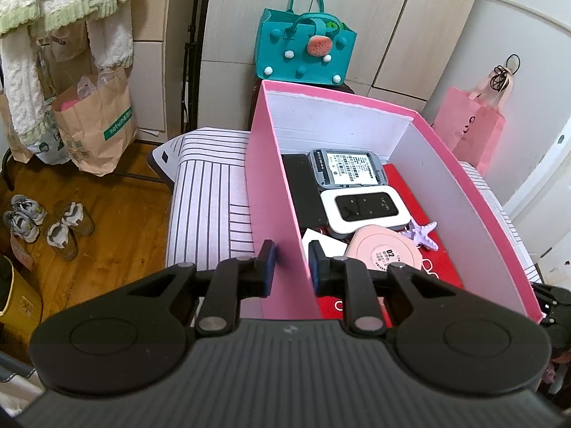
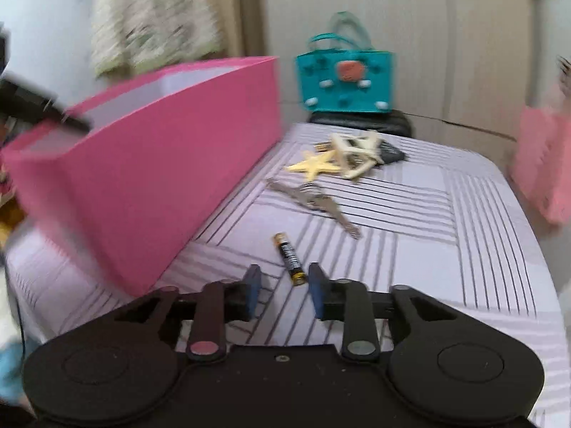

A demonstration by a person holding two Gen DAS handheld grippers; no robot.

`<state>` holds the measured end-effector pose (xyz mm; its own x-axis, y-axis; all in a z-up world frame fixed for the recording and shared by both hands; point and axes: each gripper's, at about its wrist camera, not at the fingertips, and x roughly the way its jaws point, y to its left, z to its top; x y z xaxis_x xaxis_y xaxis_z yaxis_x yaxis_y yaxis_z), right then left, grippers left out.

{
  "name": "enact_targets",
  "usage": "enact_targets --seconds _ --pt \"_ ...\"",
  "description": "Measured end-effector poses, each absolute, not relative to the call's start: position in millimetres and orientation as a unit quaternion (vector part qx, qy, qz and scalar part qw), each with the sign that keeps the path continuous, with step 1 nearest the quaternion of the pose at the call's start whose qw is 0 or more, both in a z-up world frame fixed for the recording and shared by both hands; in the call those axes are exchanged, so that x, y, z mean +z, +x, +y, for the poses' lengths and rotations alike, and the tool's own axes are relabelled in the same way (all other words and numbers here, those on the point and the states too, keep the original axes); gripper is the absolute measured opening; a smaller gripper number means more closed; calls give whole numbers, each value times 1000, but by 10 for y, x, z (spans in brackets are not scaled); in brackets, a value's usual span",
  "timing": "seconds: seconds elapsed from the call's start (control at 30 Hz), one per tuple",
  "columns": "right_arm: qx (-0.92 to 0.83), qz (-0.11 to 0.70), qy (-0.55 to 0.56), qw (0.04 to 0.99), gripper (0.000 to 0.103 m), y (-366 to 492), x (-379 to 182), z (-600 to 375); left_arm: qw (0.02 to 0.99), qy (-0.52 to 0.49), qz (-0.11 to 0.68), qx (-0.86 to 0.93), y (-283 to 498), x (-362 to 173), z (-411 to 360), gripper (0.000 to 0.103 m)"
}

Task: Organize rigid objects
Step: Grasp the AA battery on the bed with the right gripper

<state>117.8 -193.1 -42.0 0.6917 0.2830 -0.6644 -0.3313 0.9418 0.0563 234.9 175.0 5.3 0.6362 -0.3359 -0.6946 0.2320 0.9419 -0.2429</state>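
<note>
Left gripper (image 1: 292, 262) clamped on the near left wall of a pink cardboard box (image 1: 266, 164), white inside, crowded with flat smooth gadgets and a lilac starfish (image 1: 423, 235). Right of the box (image 2: 171, 164), open striped cloth (image 2: 446, 249) with bare room. Right gripper (image 2: 284, 287) partly open, holding nothing, beyond it a black battery (image 2: 289, 258), metal keys (image 2: 314, 201), a yellow starfish (image 2: 316, 164).

Both my grippers are matte black: a ribbed body, two round discs at the sides, and link arms on silver pins. Left gripper (image 1: 292, 265) and right gripper (image 2: 284, 287) each end in dark blue pads (image 1: 314, 263) on black fingers.
</note>
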Motion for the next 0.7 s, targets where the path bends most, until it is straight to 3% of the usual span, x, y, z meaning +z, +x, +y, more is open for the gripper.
enact_targets --seconds 0.17,0.23,0.27,0.7 --pt "198 382 -43 901 35 1398 -367 -1974 902 -61 399 -153 2356 50 1723 18" --pt "209 381 -61 899 14 1404 -361 -1952 902 -59 401 -150 2357 46 1699 18" --pt "215 383 -67 896 10 1382 -352 -1943 902 -57 401 -149 2356 44 1693 18" --pt "166 409 -32 897 11 1308 -231 -2211 903 -51 402 -143 2365 24 1664 18"
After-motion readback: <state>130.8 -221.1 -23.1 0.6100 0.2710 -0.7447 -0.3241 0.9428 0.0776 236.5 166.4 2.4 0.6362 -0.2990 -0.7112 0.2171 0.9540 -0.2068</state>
